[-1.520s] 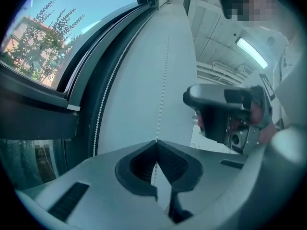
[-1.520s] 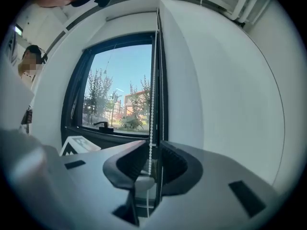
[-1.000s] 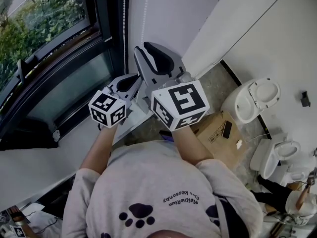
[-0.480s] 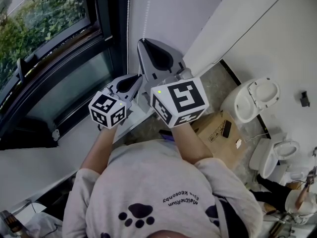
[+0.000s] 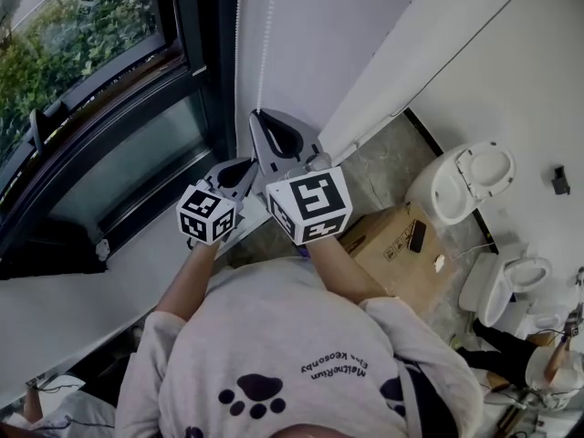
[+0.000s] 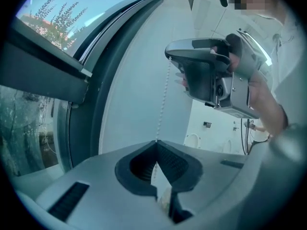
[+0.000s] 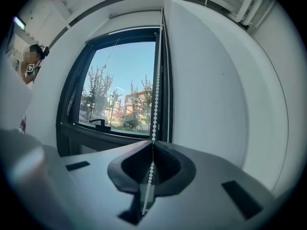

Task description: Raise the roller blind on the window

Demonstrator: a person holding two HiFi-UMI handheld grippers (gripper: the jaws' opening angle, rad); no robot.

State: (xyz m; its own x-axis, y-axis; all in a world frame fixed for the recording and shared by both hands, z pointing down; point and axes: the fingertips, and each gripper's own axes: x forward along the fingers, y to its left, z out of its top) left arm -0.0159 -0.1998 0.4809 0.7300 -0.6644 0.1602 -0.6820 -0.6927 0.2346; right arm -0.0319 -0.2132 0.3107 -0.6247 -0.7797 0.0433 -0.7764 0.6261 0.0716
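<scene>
— How do the two tools stand?

— The right hand-held gripper (image 7: pixel 153 143) is clenched on the roller blind's bead chain (image 7: pixel 156 80); the beads run down through its closed jaws. The left hand-held gripper (image 6: pixel 156 142) is clamped on the chain too, lower down, and the strand rises from its tips toward the nose of the right one.

— And where does the chain hang?

— It hangs along the right edge of the dark window (image 7: pixel 120 90) frame, against the white wall (image 7: pixel 216 95), with a second strand just beside the gripped one. The glass shows trees and sky; the blind's fabric cannot be made out.

— Anything else?

— From the head view, a cardboard box (image 5: pixel 392 245) lies on the floor (image 5: pixel 379 167) near a white toilet bowl (image 5: pixel 470 182).
</scene>
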